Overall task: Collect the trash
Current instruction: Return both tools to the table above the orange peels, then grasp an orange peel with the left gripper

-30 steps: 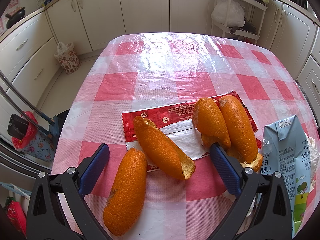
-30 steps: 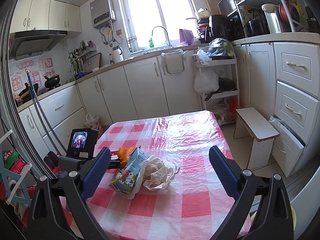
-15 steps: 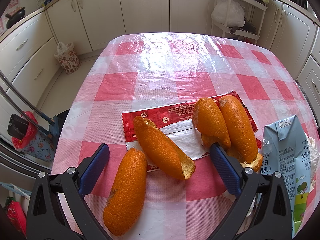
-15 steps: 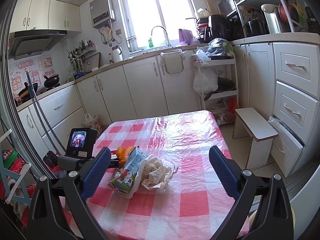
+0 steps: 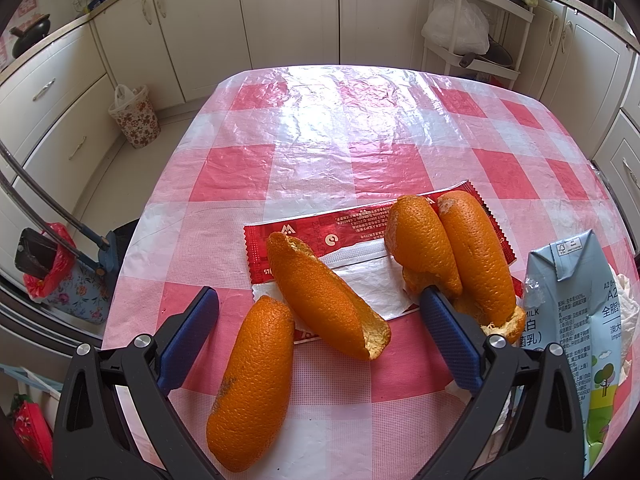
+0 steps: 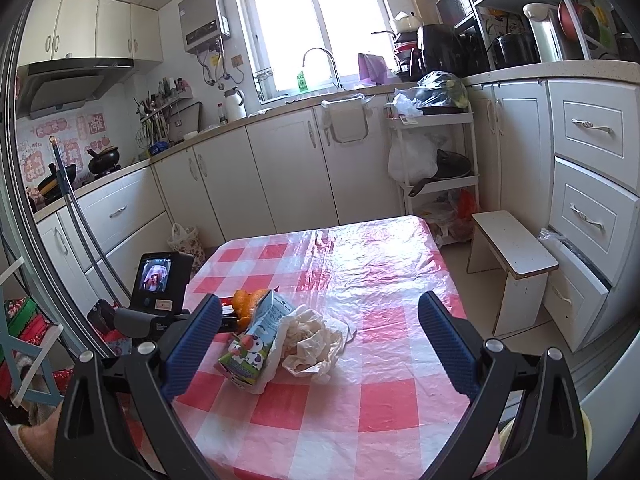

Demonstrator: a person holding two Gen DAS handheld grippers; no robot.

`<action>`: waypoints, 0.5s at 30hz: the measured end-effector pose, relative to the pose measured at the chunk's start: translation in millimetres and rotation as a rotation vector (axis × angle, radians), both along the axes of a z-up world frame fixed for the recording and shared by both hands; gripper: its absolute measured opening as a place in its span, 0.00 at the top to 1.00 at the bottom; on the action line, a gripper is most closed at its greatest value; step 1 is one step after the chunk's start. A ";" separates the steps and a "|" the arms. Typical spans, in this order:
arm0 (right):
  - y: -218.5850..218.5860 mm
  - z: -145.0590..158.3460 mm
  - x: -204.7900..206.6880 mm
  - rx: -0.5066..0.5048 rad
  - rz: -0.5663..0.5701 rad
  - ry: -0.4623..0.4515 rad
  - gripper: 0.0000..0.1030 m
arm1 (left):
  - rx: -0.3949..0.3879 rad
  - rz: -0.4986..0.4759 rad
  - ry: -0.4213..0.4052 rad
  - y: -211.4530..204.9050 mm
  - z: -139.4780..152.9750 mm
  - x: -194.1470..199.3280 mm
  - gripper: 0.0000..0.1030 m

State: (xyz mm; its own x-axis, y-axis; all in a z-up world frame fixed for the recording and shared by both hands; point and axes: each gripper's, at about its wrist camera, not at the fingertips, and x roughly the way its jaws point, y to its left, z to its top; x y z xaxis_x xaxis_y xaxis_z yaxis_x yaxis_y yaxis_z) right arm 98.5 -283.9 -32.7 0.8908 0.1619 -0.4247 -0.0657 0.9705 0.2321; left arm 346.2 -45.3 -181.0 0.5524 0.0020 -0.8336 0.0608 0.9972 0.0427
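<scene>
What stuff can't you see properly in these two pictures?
- Milk carton: left wrist view, its right side is cut off by the picture edge.
- Red wrapper: left wrist view, partly covered by orange peels.
- Orange peels: right wrist view, mostly hidden behind the carton.
- Crumpled tissue: anything underneath is hidden.

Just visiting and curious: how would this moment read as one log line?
left gripper: open over orange peels | right gripper: open, above table | milk carton, crumpled tissue: not yet picked up
</scene>
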 end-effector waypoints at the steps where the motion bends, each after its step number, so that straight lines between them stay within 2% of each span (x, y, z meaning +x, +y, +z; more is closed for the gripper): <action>1: 0.5 -0.5 0.5 -0.003 0.002 0.002 0.08 | -0.002 0.007 0.000 -0.5 0.4 0.6 0.06; 12: 9.7 -5.4 8.1 -0.029 0.063 0.029 0.08 | -0.003 0.016 0.000 3.8 -1.9 -2.4 0.06; 14: 10.3 -6.4 8.7 -0.032 0.070 0.035 0.08 | -0.004 -0.007 0.028 5.8 -0.1 -0.9 0.08; 15: 10.3 -6.8 9.1 -0.031 0.071 0.037 0.08 | -0.026 0.007 -0.005 12.9 6.4 -5.9 0.10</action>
State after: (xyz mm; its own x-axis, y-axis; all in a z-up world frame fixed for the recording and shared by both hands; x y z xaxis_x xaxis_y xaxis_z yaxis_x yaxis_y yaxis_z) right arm 107.6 -273.5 -39.5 0.8612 0.2104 -0.4627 -0.1269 0.9705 0.2052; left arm 340.2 -32.4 -174.6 0.5567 -0.0159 -0.8306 0.0537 0.9984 0.0169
